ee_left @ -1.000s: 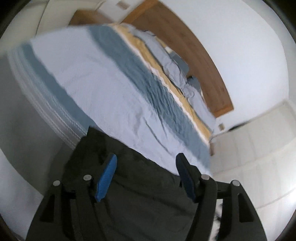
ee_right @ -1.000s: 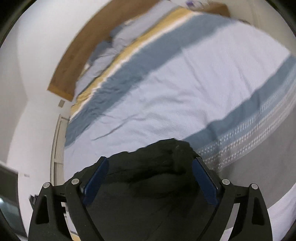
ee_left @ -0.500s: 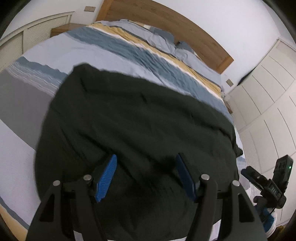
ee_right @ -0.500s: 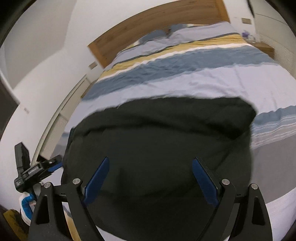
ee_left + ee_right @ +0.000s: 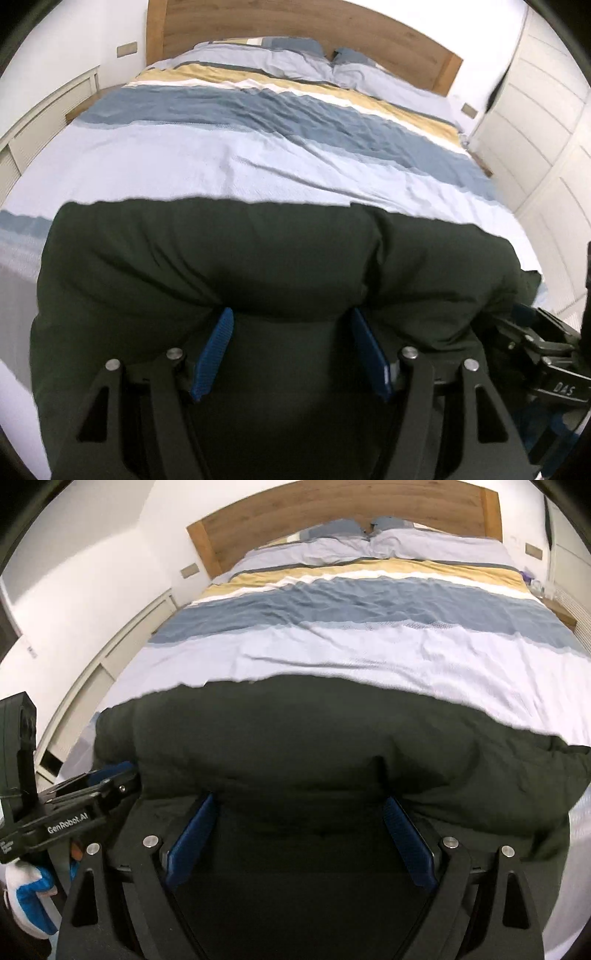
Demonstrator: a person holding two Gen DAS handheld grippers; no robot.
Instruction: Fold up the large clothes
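Observation:
A large dark green garment [image 5: 258, 258] lies spread over the foot end of a striped bed [image 5: 280, 155]; it also fills the lower half of the right wrist view [image 5: 332, 738]. My left gripper [image 5: 291, 317] is open, its blue pads [image 5: 216, 347] wide apart, with the garment's near edge bulging between and over the fingertips. My right gripper [image 5: 299, 805] is open too, its blue pads [image 5: 402, 838] apart under the cloth's near fold. The left gripper shows at the left of the right wrist view [image 5: 74, 805]; the right gripper shows at the right edge of the left wrist view [image 5: 546, 354].
The bed has blue, yellow and white stripes, pillows [image 5: 351, 542] and a wooden headboard [image 5: 332, 506]. White wardrobe doors [image 5: 546, 122] stand to the right, a low white unit [image 5: 110, 657] to the left.
The garment has been swung out and laid down across the bed. Both cameras have levelled out to face the headboard, and the grippers now sit low at the garment's near edge.

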